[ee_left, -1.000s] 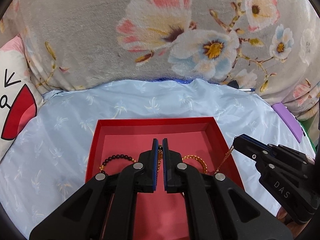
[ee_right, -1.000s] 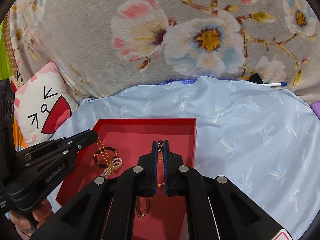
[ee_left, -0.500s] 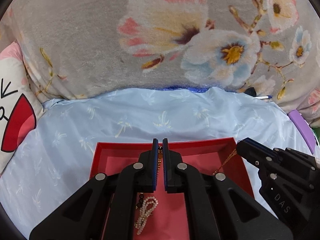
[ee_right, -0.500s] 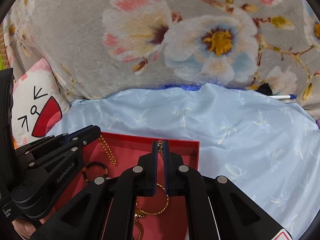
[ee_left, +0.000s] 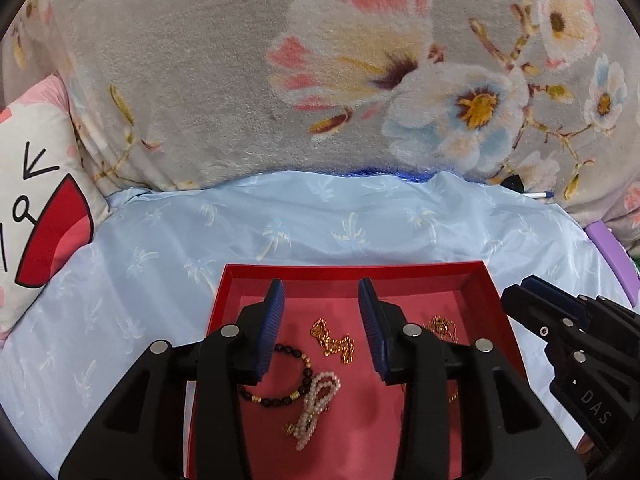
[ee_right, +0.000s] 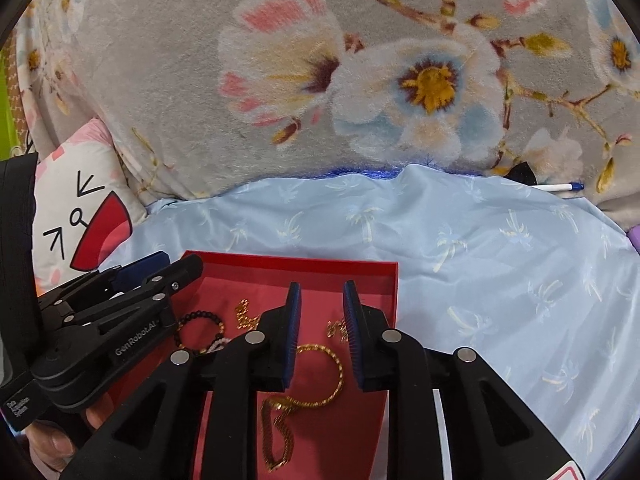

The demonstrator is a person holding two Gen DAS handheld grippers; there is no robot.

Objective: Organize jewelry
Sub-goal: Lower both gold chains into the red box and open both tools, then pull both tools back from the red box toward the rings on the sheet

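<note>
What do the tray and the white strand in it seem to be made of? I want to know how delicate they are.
Red tray: looks like stiff card or paperboard with a matte finish, going by its thin folded walls and sharp corners. White bead strand: small round pearl-like beads with a soft sheen; whether real pearl, glass or plastic cannot be told.

A second earlier both grippers were pinched shut on a gold chain stretched over the red box (ee_left: pixel 224 300). The left gripper (ee_left: pixel 322 292) and right gripper (ee_right: pixel 320 294) were opening, and the gold chain (ee_left: pixel 332 340) lay dropped inside the box.
</note>
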